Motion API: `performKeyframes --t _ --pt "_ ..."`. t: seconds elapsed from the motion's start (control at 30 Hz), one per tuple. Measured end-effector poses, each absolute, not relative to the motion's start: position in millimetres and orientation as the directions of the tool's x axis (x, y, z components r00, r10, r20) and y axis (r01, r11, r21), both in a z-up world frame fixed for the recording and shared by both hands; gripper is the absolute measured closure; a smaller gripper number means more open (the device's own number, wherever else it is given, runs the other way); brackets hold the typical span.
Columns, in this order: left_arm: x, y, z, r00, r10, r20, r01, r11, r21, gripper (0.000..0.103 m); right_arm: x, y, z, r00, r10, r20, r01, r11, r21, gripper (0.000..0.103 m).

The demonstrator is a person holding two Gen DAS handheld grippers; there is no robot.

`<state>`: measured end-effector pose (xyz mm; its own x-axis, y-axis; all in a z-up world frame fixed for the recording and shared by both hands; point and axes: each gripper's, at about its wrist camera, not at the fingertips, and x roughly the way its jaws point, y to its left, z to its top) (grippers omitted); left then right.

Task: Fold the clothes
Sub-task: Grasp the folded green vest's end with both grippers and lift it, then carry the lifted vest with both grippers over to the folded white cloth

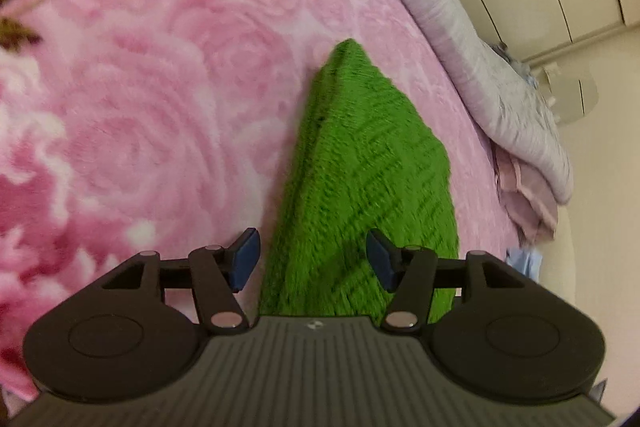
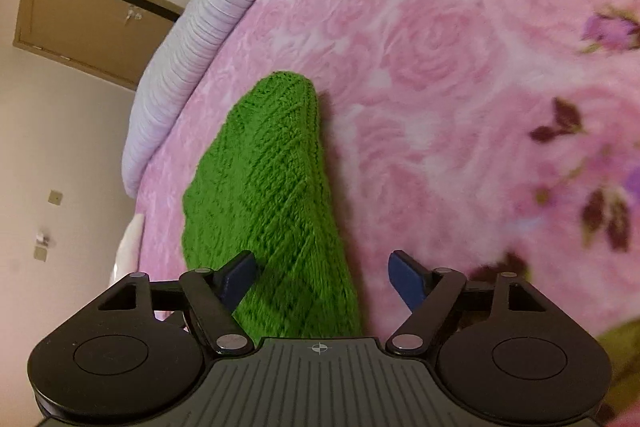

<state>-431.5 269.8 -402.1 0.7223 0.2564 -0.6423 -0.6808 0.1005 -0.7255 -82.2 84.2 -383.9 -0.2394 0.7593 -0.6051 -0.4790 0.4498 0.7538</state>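
My left tool (image 1: 312,259) stands wide, its blue pads apart with nothing pinched; the green knit garment (image 1: 360,179) lies on the pink rose blanket (image 1: 160,87) of the bed, running forward from between the pads to a narrow tip ahead. My right tool (image 2: 322,277) is likewise wide and holds nothing; the same garment (image 2: 272,195) passes under its left pad and tapers away ahead, with bare blanket (image 2: 440,67) under the right pad. The knit looks doubled along one long edge, which would fit either a fold in hand or a finished one; I cannot tell which. Risks, as I judge them: the plush blanket could be pinched with the knit; a one-layer grip could pull the layers apart. A grey quilt (image 1: 460,39) lies beyond.
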Motion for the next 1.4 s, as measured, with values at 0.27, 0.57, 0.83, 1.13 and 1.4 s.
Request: performKeyframes --t 0.27,0.57,0.83,1.13,1.4 --pt "-421 294 -421 0.776 0.247 -0.580 -0.612 0.072 -0.788 0.052 -76 108 -399 -0.277 0.789 -0.549 -0.431 0.408 0.805 0.025" --pt "-398 321 -442 0.847 0.163 -0.506 -0.526 0.120 -0.842 0.068 -75 149 -412 -0.378 0.767 -0.519 -0.506 0.298 0.809 0.031" --pt "-387 337 -420 0.813 0.094 -0.574 -0.582 0.131 -0.803 0.084 -77 163 -395 -0.373 0.670 -0.642 -0.548 0.399 0.735 0.066" --pt "-423 357 -312 0.749 0.092 -0.656 -0.661 0.039 -0.750 0.089 -104 198 -302 -0.434 0.555 -0.709 -0.547 0.463 0.697 0.071" --pt "-495 395 -224 0.719 0.214 -0.661 -0.677 0.001 -0.736 0.089 -161 270 -222 -0.534 0.528 -0.660 -0.565 0.358 0.743 0.071"
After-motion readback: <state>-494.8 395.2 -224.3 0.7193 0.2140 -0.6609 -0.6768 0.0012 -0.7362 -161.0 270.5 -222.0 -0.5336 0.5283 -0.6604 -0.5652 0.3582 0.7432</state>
